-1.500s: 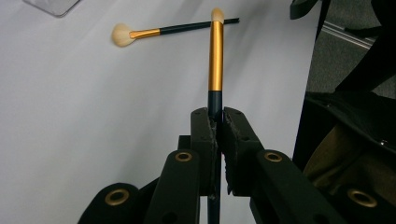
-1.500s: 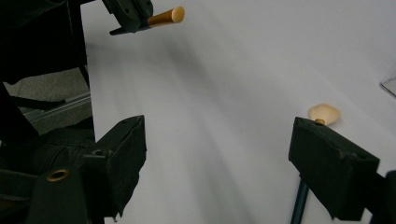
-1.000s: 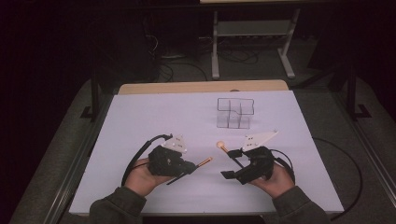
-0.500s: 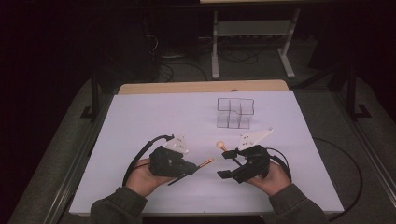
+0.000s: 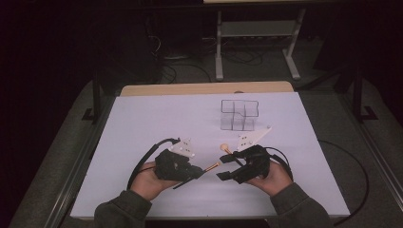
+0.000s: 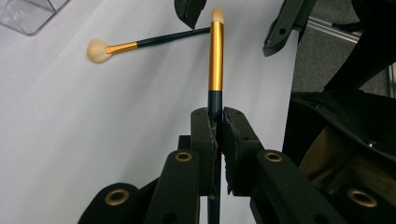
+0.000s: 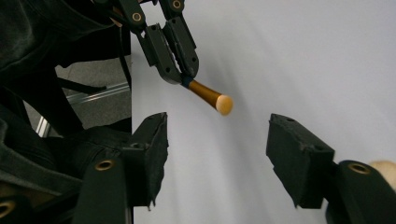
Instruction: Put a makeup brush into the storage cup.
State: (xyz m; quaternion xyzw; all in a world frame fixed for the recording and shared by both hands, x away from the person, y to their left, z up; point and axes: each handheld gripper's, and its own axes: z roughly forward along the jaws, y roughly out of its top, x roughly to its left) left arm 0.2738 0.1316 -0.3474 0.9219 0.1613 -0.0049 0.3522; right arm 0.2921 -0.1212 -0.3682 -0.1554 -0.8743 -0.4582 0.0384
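Brush (image 6: 215, 60) is pinched by its dark handle in the left gripper (image 6: 215, 126), gold ferrule and pale tip pointed at the right gripper (image 7: 217, 158). Right gripper jaws are spread and have just been closing; the brush tip sits just beyond the gap, nothing pressed between the pads. A second brush (image 6: 140, 44) lies flat on the white tabletop (image 5: 157, 118), near the right gripper. Clear organiser (image 5: 239, 114) stands farther back, well apart.
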